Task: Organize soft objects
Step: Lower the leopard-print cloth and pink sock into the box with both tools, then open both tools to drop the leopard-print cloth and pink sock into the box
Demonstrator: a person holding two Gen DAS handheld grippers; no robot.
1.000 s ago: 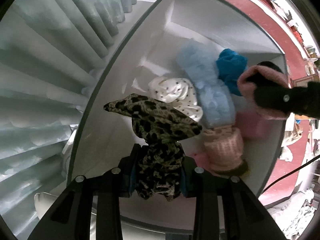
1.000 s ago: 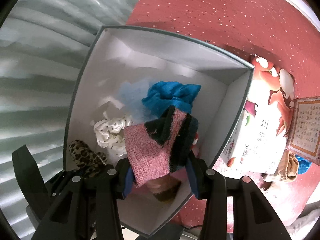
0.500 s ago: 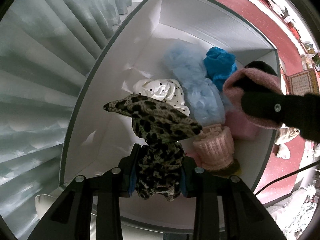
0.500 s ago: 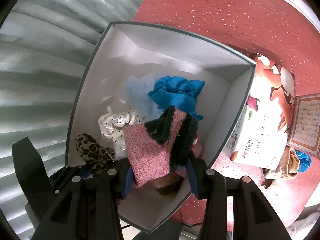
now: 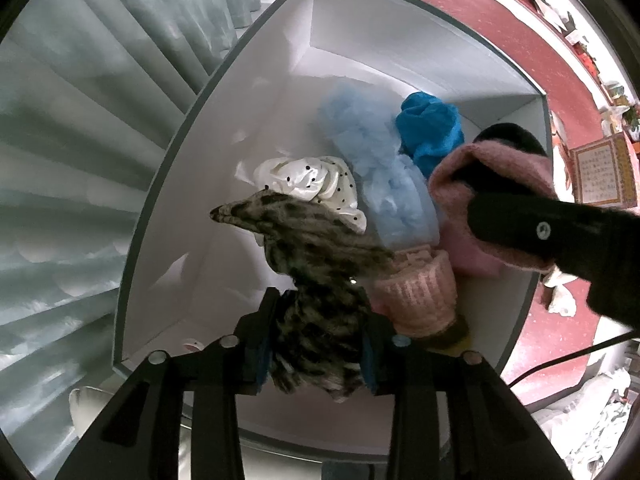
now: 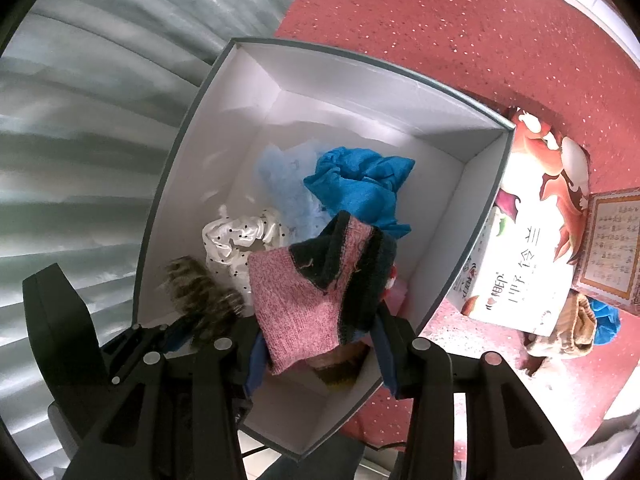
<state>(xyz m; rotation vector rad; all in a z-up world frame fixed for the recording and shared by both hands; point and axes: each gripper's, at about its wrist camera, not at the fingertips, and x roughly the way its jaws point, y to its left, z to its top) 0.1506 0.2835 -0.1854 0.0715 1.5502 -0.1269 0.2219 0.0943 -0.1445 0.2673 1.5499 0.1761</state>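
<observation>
Right wrist view: right gripper point(image 6: 320, 340) clamps a pink-and-black sock point(image 6: 316, 288) above the white box point(image 6: 360, 92); a carton point(image 6: 528, 248) beside it reads "NBEP". Left gripper point(image 5: 318, 340), jaws opening, has the leopard-print cloth point(image 5: 316, 264) between them over the box.

Pale pleated curtain point(image 5: 100, 128) beside speckled red floor point(image 6: 480, 20).

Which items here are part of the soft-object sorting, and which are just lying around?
Part of the job:
- white box
- leopard-print cloth, between the opening jaws of the left hand-held gripper
- pink and black sock, in the right hand-held gripper
- blue cloth
- polka-dot scrunchie

Lying about:
- printed carton
- curtain
</observation>
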